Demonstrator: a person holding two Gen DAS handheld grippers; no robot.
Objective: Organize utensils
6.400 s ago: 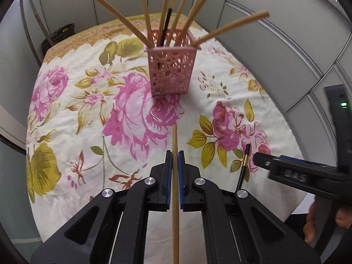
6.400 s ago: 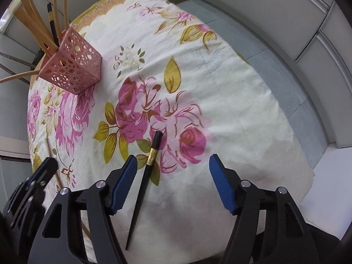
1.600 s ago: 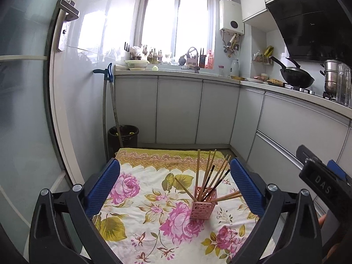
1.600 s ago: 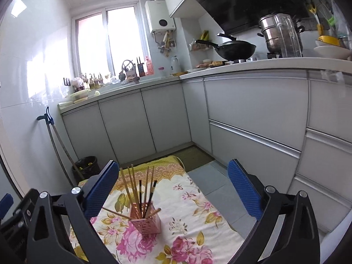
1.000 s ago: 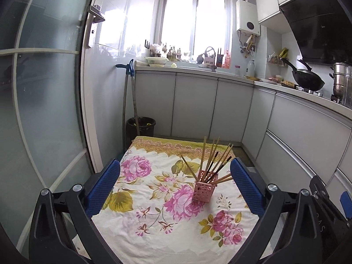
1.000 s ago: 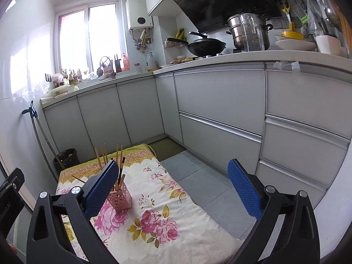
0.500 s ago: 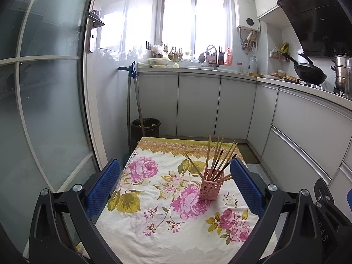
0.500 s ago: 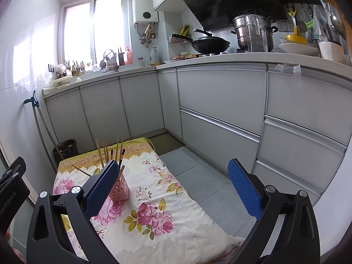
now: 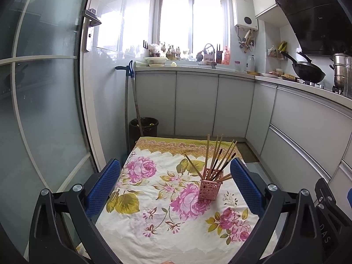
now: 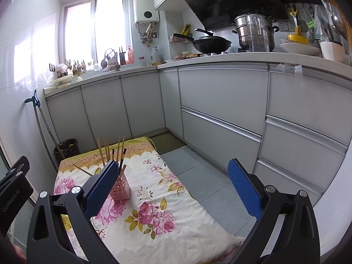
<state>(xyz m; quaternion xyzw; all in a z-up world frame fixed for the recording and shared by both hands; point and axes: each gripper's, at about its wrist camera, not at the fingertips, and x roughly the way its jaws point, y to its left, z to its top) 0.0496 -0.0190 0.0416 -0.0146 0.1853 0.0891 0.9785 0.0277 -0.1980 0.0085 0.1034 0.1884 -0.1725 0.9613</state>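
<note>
Both tongs, left [image 9: 176,187] and right [image 10: 173,189], gape level above the table [image 9: 154,231].

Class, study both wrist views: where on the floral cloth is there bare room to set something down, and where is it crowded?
Free: the floral cloth left of and in front of the pink holder. Crowded: only around the holder, where the chopsticks fan outward.

Between the left gripper [image 9: 175,183]'s spread blue fingers: open air above the flowered white cloth-covered table [image 9: 154,224].

Ahead, nearer its right finger: pink perforated plastic holder [image 9: 209,189], with wooden and black chopsticks [image 9: 216,156] fanning upward and outward.

Right gripper [image 10: 173,187]: the holder sits partly hidden behind its left finger; bare cloth and grey floor tiles [image 10: 198,173] lie between the fingers.
</note>
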